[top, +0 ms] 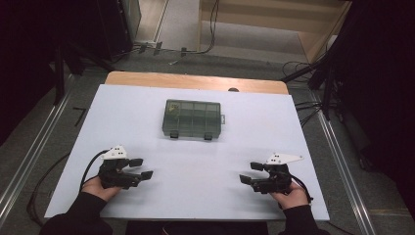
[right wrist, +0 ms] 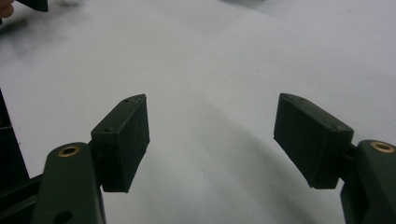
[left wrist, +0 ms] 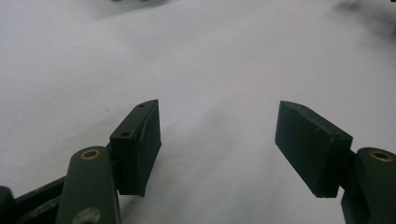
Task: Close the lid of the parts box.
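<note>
- On the white table sheet, biggest thing first: it's smooth and looks loose over the wooden top, so if I push down or sideways w/ either tool it could slide or wrinkle and carry everything w/ it.
- Mid-table, toward the far edge, sits the compartment box — dark, see-through, lid down, two latches on its near side, flat on the sheet. It's well apart from both tools. Looks light; I judge a one-sided nudge at a latch would just skate it away instead of popping it, so I'd want one tool bracing it.
- Small yellowish bits show in the box's far-left cell, too small to ID. If the lid flips up fast or the box tilts, they could spill or hop cells.
- Left gripper: jaws spread wide, nothing between them, low near the front-left of the sheet. In the left gripper view I see just sheet between the pads, so no box ref for aiming; risk of coming in off-line.
- Right gripper: same, jaws wide apart and empty, front-right, pointing inward. Both tools face each other, so a hasty inward reach could clash them.
- Cables trail off each tool; a snag at the table edge could jerk my reach.
</note>
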The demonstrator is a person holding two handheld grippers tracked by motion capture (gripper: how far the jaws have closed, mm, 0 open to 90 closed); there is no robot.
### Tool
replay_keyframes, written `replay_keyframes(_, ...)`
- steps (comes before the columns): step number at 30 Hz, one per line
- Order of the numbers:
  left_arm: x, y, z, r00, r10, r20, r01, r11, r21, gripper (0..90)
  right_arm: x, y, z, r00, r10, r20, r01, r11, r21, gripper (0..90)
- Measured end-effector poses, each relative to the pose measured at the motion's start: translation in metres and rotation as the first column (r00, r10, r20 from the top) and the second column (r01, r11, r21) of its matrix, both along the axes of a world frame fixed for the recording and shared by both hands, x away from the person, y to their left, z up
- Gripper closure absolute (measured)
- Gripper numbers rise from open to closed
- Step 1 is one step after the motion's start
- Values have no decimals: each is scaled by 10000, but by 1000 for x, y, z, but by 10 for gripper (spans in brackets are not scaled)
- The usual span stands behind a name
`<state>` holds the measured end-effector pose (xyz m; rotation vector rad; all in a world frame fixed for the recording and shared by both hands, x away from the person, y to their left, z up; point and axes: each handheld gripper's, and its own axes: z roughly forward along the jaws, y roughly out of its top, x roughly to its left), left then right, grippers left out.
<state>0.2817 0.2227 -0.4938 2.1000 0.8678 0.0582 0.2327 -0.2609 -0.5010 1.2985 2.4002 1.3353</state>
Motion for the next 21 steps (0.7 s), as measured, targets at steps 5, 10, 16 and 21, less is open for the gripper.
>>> replay_keyframes(5, 0, 0, 0, 10000, -10, 1, 10, 10000, 4, 312, 0, 0, 0, 10000, 3, 3, -3, 10000, -23, 252)
replay_keyframes(10, 0, 0, 0, 10000, -29, 3, 29, 10000, 12, 312, 0, 0, 0, 10000, 13, -2, -13, 10000, -28, 252)
replay_keyframes(16, 0, 0, 0, 10000, -15, -23, 15, 10000, 43, 312, 0, 0, 0, 10000, -1, -16, 1, 10000, -43, 252)
replay_keyframes(21, 0, 0, 0, 10000, 0, -33, 1, 10000, 42, 312, 0, 0, 0, 10000, -21, -18, 21, 10000, -65, 252)
